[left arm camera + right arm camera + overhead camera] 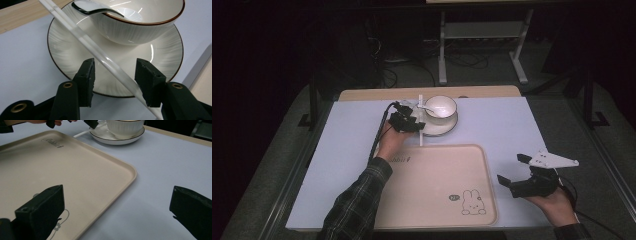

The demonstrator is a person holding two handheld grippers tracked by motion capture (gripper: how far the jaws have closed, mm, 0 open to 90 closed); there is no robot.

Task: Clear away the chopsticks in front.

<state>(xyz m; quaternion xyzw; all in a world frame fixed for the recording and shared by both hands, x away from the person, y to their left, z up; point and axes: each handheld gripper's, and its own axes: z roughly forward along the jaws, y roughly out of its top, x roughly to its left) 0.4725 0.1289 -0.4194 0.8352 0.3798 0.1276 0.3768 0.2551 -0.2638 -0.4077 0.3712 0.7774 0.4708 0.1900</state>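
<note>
On the worktop [512, 125], beyond the tray [437, 185], a plate [447, 127] carries a bowl [442, 106] with a spoon [424, 106]; white chopsticks [100, 53] lie across the plate's left edge, long axis running away from the person toward the far side. The step is the grasp – the left hand-held gripper [115, 72] straddles them half open, pads not yet pressing, so next it should close squarely and lift without dragging the plate. The right hand-held gripper [516, 170] waits wide open and empty beside the tray.

Left gripper [412, 119]: arm stretched forward over the table, jaws partly apart, pads apparently not pressing.
Left forearm [357, 200]: plaid sleeve (reaching from bottom).
Right gripper [514, 172]: resting low at right, jaws wide apart, palm beneath.
</note>
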